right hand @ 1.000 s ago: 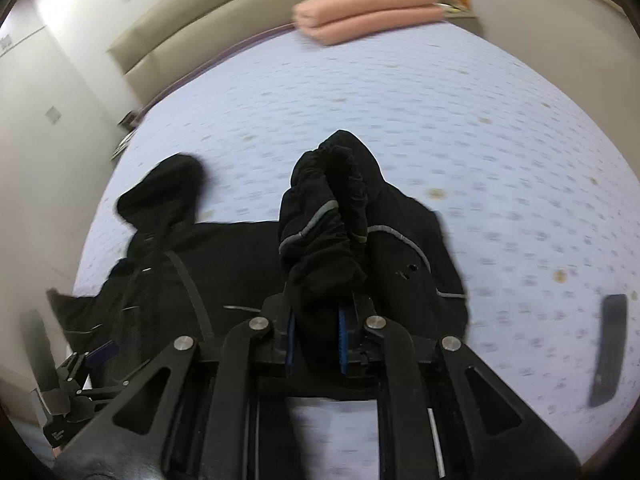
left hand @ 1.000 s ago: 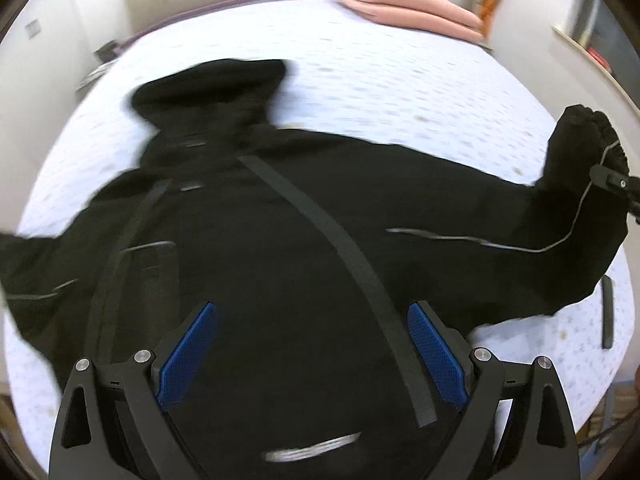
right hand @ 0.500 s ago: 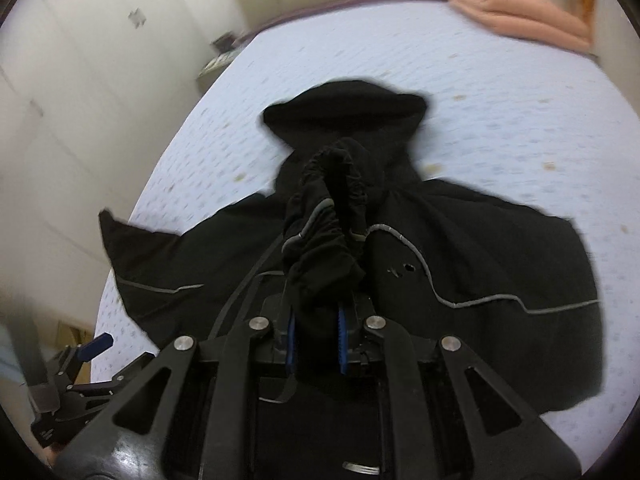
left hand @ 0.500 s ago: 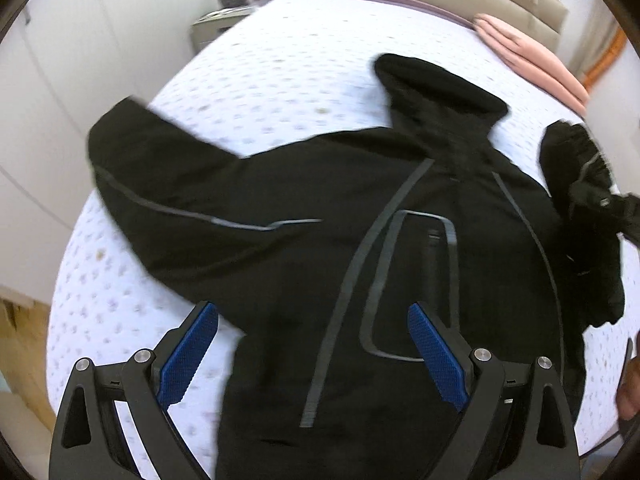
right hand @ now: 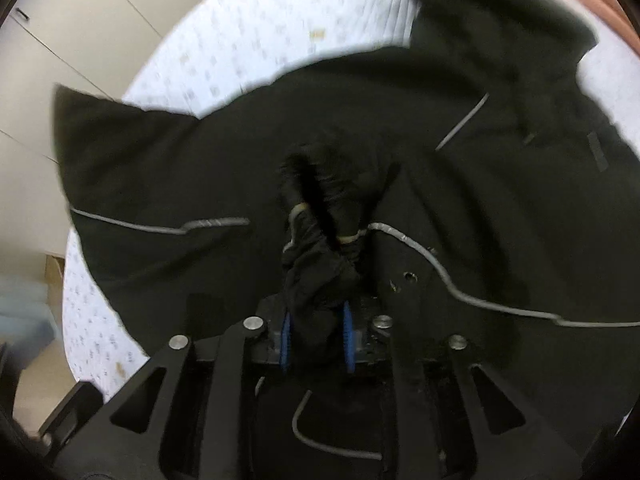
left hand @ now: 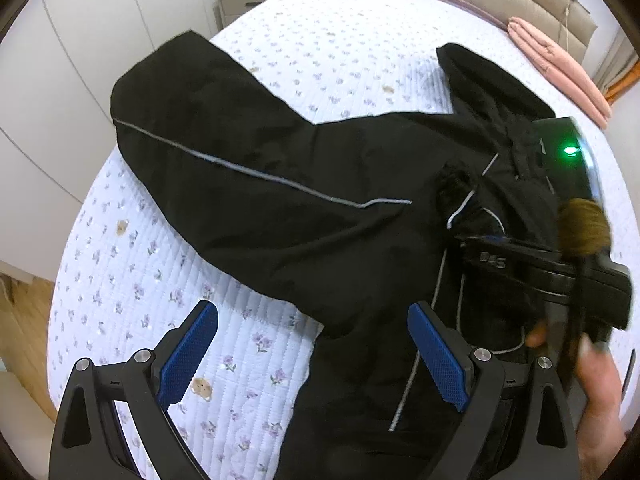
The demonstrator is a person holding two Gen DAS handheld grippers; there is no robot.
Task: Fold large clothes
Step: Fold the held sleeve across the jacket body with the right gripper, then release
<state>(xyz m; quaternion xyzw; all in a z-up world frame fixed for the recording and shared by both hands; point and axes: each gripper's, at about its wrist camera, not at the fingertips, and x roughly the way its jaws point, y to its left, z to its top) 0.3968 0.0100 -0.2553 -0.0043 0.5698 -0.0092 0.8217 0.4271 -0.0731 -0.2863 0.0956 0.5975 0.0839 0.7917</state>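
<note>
Right tongs [right hand: 316, 338], loosening, pinch jacket cuff [right hand: 324, 208]; left tongs [left hand: 312, 356] gape over bedspread [left hand: 132, 272].

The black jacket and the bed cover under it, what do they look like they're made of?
The black jacket looks like a smooth synthetic shell, perhaps nylon or polyester: matte, softly creased, with thin grey piping that may be reflective. Its gathered cuff, between the pads of the right gripper, looks elasticated. The bed cover looks like quilted cotton or a blend: stitched ridges, matte, small floral print.
</note>
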